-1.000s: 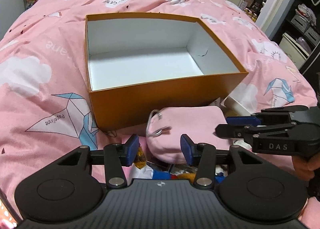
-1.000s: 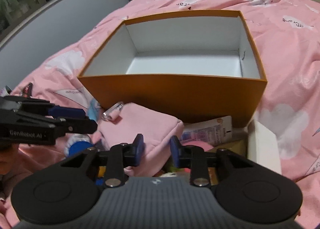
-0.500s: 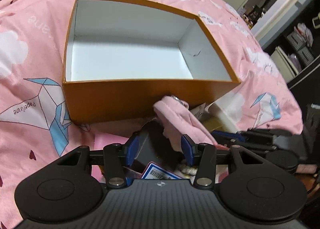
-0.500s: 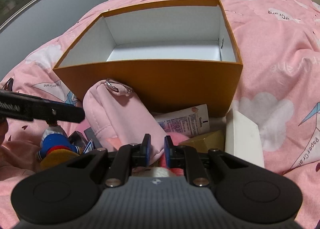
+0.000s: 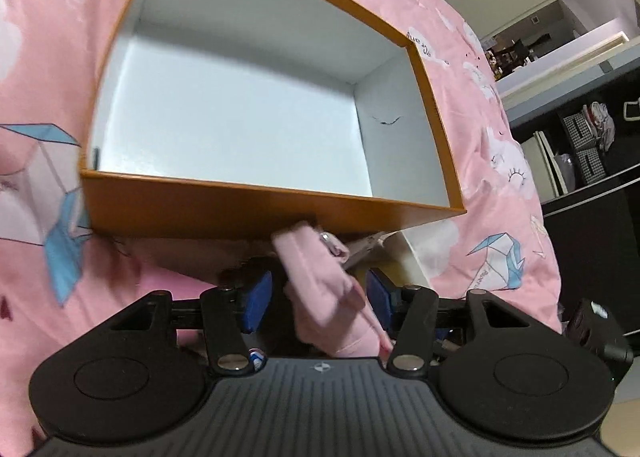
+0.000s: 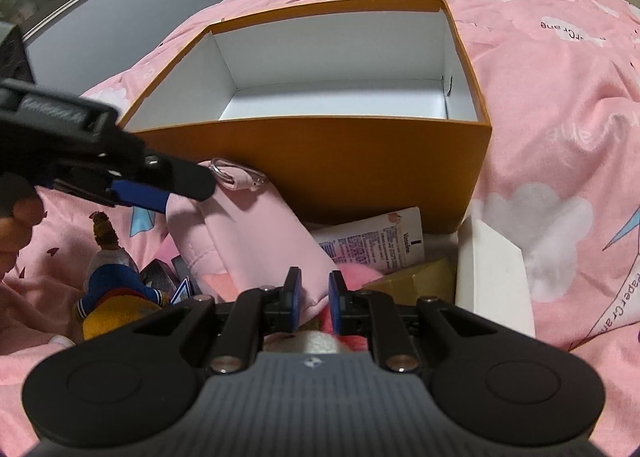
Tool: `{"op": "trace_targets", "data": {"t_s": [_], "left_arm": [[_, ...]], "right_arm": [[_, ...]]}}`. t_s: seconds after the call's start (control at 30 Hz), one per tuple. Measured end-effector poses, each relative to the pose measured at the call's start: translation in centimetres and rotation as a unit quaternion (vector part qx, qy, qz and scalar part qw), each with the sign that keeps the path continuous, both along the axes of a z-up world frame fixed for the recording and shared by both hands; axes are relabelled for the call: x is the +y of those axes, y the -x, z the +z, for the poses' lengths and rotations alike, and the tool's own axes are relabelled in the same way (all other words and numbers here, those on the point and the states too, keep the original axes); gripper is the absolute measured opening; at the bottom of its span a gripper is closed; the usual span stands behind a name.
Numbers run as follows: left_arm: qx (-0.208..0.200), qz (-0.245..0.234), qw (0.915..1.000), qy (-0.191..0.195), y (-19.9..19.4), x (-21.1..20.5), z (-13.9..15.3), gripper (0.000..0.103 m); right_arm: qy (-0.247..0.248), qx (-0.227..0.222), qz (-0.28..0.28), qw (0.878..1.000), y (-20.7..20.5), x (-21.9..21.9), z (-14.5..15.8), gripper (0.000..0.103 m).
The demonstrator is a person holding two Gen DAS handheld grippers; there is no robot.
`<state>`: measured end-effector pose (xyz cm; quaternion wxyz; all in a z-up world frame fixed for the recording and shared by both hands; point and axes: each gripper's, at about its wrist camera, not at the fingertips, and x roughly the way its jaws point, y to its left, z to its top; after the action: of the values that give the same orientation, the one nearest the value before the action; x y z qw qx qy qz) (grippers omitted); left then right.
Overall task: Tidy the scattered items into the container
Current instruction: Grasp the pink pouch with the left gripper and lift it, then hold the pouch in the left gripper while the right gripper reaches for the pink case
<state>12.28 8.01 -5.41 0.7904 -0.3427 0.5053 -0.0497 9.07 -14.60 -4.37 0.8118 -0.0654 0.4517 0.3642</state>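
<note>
The right gripper (image 6: 313, 299) is clenched on the lower edge of the pink pouch (image 6: 256, 233). The left gripper (image 5: 316, 299) is spread wide with the pouch standing between its fingers; whether either pad touches the cloth cannot be determined. The pouch sits outside the orange box (image 6: 320, 161), against its near wall, raised at an angle above the pile. The box interior holds nothing visible.

Hazards from this position:
- The grip covers only a thin fold of soft fabric. The pouch may slip free during the lift.
- The metal ring (image 6: 221, 171) at the top of the pouch lies close to the box wall. It may catch under the rim and push the box along the pink bedspread (image 6: 560, 97).
- The tube (image 6: 376, 243), the stuffed toy (image 6: 116, 297) and the white carton (image 6: 496, 281) lie just beside or under the pouch. Dragging the pouch may scatter them further.
</note>
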Motion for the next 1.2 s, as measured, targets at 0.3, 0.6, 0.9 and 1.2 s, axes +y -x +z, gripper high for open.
{"op": "trace_targets", "data": {"t_s": [0.3,0.6,0.9,1.2], "left_arm": [[-0.023,-0.014,0.9995,-0.017,1.1,-1.4,1.1,0.027],[-0.127,0.004,0.9821,-0.139,6.2,-0.6,7.9,0.023],[-0.152,0.051,0.9619,-0.221,9.7,1.3,11.1,0.022],[-0.109,0.058,0.9523,-0.279,11.5,1.8,9.8,0.022]], "right_arm": [[-0.011,-0.004,-0.001,1.000,0.3,-0.3,0.4,0.018],[-0.051,0.000,0.045,0.998,0.9,0.7,2.6,0.028],[-0.037,-0.010,0.208,0.977,0.1,7.1,4.3,0.054],[0.044,0.012,0.348,0.937,-1.1,15.9,1.8,0.053]]}}
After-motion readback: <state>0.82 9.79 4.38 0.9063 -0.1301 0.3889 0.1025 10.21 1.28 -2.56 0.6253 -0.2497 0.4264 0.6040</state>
